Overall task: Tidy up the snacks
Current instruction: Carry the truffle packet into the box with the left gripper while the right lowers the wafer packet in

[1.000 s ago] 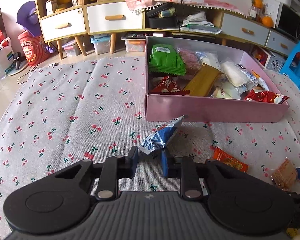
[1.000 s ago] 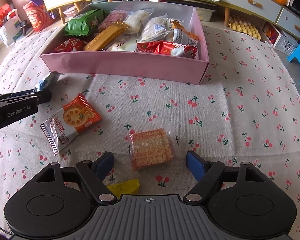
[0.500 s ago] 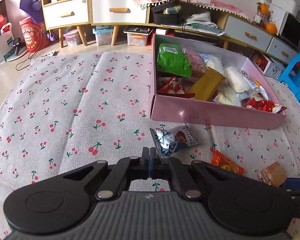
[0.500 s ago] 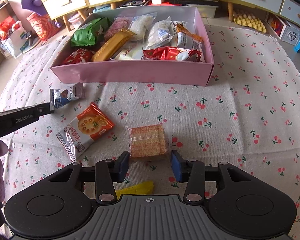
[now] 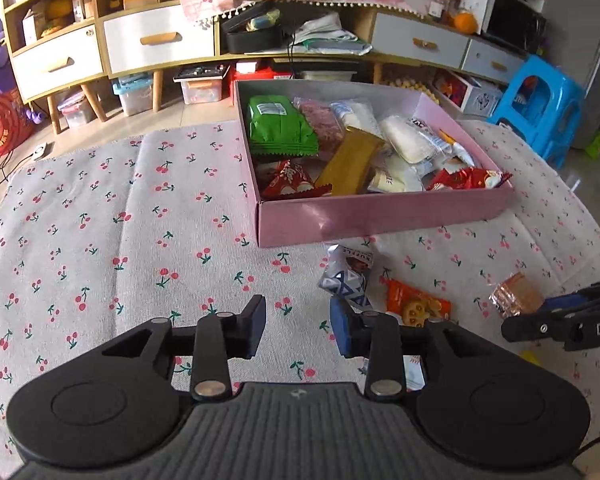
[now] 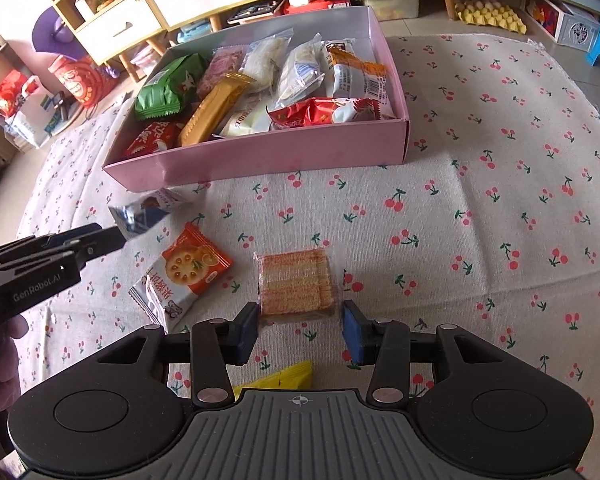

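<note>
A pink box [image 5: 380, 216] [image 6: 260, 160] holds several snack packs. On the cherry-print cloth in front of it lie a blue-silver packet [image 5: 350, 274] [image 6: 148, 208], an orange cracker pack [image 5: 416, 306] [image 6: 188, 272] and a clear-wrapped wafer block [image 6: 298, 284] [image 5: 514, 294]. My left gripper [image 5: 298, 326] is open and empty; the blue-silver packet lies just beyond its right finger. My right gripper [image 6: 300, 330] is open, with a finger either side of the wafer block's near end. A yellow wrapper [image 6: 280, 378] lies under the right gripper.
Cabinets with white drawers [image 5: 156, 44] and storage bins stand on the floor beyond the cloth. A blue plastic stool [image 5: 540, 108] is at the right. An egg tray [image 6: 488, 16] sits on the floor behind the box.
My left gripper shut on the blue-silver packet, then opened, and the packet now lies flat by the box. My right gripper narrowed around the wafer block, then widened a little.
</note>
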The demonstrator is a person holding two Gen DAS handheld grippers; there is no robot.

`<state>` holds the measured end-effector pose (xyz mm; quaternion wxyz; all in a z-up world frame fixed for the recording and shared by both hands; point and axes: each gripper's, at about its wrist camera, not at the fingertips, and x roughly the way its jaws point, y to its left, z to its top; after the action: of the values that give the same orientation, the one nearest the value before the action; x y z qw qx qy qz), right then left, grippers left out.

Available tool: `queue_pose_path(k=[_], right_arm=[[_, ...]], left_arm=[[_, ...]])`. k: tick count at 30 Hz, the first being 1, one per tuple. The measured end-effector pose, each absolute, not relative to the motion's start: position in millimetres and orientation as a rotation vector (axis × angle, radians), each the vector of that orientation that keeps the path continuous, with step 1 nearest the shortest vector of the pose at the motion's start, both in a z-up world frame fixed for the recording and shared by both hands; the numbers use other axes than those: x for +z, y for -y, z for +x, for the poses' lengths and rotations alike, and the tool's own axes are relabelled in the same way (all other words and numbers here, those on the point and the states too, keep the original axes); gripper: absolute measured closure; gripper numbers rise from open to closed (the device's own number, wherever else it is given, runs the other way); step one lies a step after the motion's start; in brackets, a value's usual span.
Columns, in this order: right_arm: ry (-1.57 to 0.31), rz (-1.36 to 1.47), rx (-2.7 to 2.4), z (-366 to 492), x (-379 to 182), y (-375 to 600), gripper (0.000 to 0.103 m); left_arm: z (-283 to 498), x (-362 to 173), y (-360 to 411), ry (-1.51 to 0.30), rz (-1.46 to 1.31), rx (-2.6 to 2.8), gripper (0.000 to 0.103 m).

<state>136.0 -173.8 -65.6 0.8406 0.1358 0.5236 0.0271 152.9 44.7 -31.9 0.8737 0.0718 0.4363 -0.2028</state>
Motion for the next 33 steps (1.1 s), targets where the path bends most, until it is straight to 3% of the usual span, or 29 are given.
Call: queue_pose_path(k=[2,4,12,19,22,33], right_arm=[[-1.104,0.288,0.062,137,-65,176,0.061],[-1.099,0.290,0.063,138,-64,177,0.061],[-1.077,0.342,0.060,153,-59,188,0.061],[-1.085,0.389,0.048,159,-62,199,0.060],[-1.087,0.399,0.041,159,-63,201,0.060],[-1.000,0.523,0.099,162,-46,211,0.060]], left_arm=[[150,-33,-44,-0.915,0.200,-0.457,0.043],[149,-35,-46,-0.905,0.221,-0.469,0.039],[166,-35,-43,-0.919,0.044,-0.454,0.051],[167,-48,-15,-0.922,0.080,-0.438,0.060],[167,-46,-11,-0.917,0.089,-0.415,0.078],[150,-17,-10,-0.911,0.044,-0.455,0.082]])
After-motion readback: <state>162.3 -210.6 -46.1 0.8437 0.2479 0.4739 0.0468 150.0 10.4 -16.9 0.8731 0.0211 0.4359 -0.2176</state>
